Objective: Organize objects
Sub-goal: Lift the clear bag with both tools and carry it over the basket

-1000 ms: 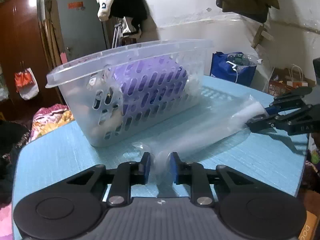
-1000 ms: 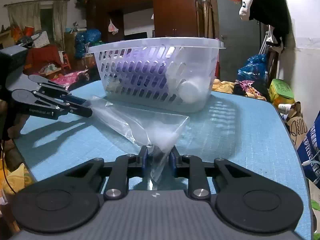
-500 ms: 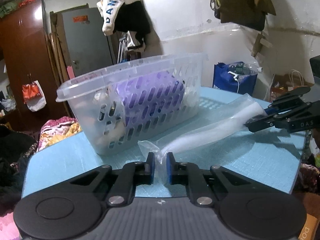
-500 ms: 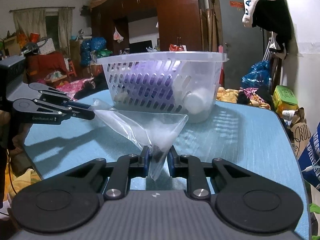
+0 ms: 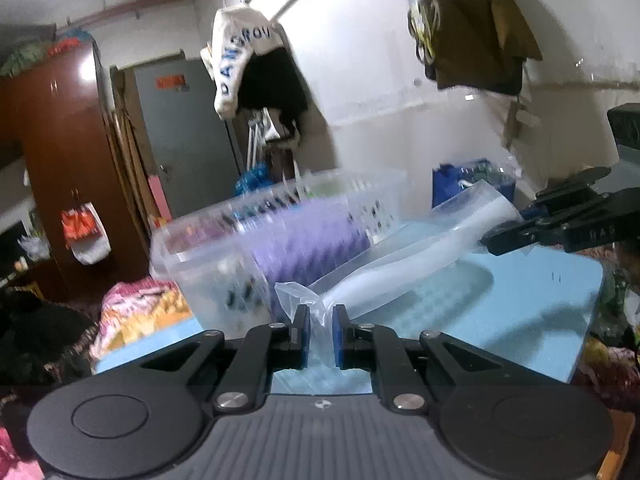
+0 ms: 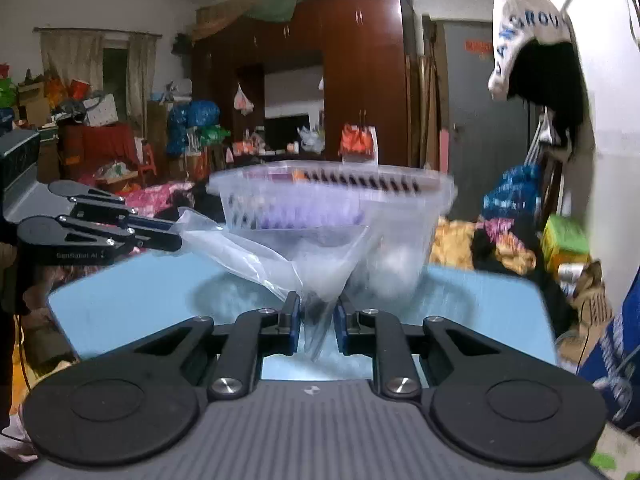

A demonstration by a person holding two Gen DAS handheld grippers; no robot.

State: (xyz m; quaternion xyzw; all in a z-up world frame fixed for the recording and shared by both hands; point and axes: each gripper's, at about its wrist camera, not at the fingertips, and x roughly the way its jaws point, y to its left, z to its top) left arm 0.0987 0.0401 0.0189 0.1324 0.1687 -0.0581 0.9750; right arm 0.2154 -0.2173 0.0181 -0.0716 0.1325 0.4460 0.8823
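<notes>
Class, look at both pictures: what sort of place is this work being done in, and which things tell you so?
Most likely a cluttered room in a home, perhaps a bedroom or storeroom. A tall wooden wardrobe with bundles stacked on top, curtains over a window, and clothes hanging on the wall all suggest it.

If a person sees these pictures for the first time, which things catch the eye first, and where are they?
First comes the clear plastic bag, stretched in the air between the left gripper and the right gripper, each pinching one end above the blue table. Just behind it on the table stands the clear slotted basket with a purple item inside.
</notes>
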